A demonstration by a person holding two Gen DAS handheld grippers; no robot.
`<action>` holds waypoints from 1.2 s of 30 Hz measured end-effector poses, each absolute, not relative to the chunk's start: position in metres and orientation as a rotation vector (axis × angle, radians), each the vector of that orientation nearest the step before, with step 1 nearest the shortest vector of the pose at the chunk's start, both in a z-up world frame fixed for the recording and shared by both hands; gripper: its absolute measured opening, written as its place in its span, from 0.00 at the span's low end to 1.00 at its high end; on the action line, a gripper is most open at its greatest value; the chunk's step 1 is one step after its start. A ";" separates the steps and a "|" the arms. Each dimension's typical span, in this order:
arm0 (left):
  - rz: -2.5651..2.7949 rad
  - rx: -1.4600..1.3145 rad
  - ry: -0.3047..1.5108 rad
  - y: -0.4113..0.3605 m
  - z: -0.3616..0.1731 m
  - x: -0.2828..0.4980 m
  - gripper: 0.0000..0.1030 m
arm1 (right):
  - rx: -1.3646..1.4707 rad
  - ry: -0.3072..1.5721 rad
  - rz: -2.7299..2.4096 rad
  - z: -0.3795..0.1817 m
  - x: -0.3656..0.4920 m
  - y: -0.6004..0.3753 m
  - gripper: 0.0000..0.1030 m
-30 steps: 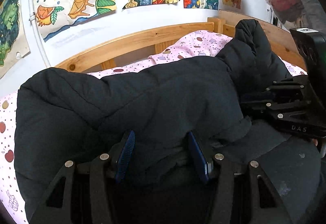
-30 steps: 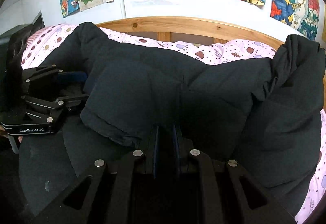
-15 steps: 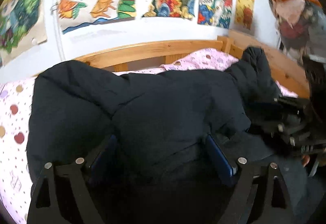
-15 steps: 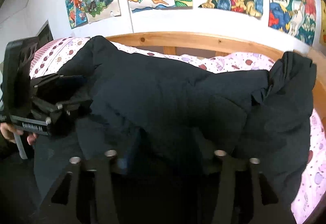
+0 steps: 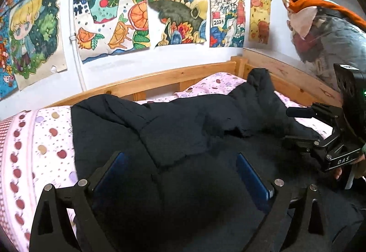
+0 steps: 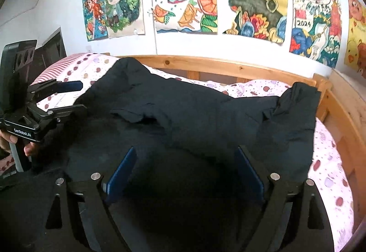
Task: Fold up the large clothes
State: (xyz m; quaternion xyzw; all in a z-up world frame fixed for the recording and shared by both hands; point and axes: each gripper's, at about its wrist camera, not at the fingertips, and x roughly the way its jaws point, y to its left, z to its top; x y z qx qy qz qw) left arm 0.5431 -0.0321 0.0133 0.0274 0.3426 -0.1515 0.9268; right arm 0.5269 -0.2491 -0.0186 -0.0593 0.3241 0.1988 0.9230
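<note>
Children's drawings (image 5: 176,7), one reading "2024", are hanging above a wooden bed (image 5: 183,73) where the black padded jacket (image 5: 183,123) is lying mid-mattress, while left gripper (image 5: 180,174) ("GenRobot.AI") and right gripper (image 6: 185,169) ("DAS") are hovering near, both spread wide, gripping nothing.
</note>
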 end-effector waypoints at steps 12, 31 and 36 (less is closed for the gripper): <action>-0.313 0.134 0.680 -0.025 0.052 0.447 1.00 | -0.141 0.643 0.493 0.015 0.440 -0.246 0.97; -0.302 0.142 0.674 -0.018 0.083 0.365 1.00 | -0.183 0.620 0.545 0.048 0.356 -0.217 0.97; -0.309 0.132 0.657 -0.017 0.095 0.334 1.00 | -0.201 0.623 0.557 0.052 0.329 -0.216 0.97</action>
